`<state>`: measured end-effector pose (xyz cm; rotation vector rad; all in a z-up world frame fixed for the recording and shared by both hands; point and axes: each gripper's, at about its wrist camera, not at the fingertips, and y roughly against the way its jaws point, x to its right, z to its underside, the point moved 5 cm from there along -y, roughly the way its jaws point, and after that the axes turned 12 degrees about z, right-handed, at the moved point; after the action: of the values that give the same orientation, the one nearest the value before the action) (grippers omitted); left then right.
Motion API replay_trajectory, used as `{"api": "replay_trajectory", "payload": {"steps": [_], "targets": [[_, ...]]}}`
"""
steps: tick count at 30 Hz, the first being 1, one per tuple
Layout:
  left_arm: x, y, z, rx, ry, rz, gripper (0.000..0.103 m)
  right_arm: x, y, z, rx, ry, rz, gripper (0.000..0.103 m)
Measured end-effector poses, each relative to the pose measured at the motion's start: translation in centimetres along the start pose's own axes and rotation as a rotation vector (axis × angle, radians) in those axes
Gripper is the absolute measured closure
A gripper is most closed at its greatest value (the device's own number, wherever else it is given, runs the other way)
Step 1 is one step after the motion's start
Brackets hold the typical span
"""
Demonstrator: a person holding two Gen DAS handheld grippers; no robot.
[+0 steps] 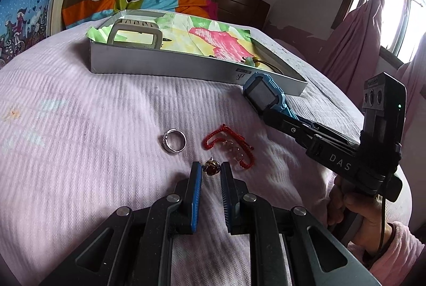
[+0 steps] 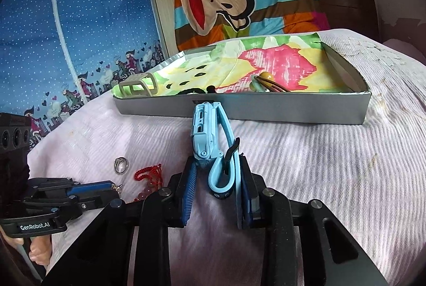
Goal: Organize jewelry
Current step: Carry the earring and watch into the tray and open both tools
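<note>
My left gripper (image 1: 210, 169) is closing around a small amber bead earring (image 1: 211, 168) on the pink blanket; the jaws stand either side of it, the left pad touching. A silver ring (image 1: 174, 144) and a red cord bracelet (image 1: 229, 146) with pink beads lie just beyond. My right gripper (image 2: 217, 166) is shut on a blue watch (image 2: 206, 137), held just in front of the grey tray (image 2: 266, 113). The watch also shows in the left wrist view (image 1: 262, 94).
The tray (image 1: 159, 61) is lined with a colourful cloth and holds a beige watch (image 1: 134, 36) at its left and a green-and-yellow bead cord (image 1: 253, 61) at its right. Bedding and a dark headboard (image 1: 239, 5) stand behind it.
</note>
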<state>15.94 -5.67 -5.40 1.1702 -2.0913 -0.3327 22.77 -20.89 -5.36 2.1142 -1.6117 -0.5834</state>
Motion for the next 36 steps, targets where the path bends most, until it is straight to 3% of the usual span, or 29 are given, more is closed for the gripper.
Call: {"api": "replay_trajectory", "payload": {"steps": [8, 18, 27, 36], "targets": [[1.1, 0.7, -2.8, 0.056, -0.039, 0.016, 0.089, -0.1, 1.3, -0.3, 0.057, -0.008, -0.026, 0.077], [0.9, -0.6, -11.1, 0.149, -0.08, -0.032, 0.089, 1.5, 2.6, -5.1, 0.134, -0.07, -0.008, 0.077], [-0.9, -5.6, -15.7, 0.072, -0.05, -0.104, 0.089, 4.2, -2.0, -11.5, 0.029, -0.09, 0.138, 0.077], [-2.5, -9.3, -15.6, -0.059, 0.008, -0.161, 0.089, 5.7, -7.2, -10.7, -0.147, -0.068, 0.214, 0.077]]}}
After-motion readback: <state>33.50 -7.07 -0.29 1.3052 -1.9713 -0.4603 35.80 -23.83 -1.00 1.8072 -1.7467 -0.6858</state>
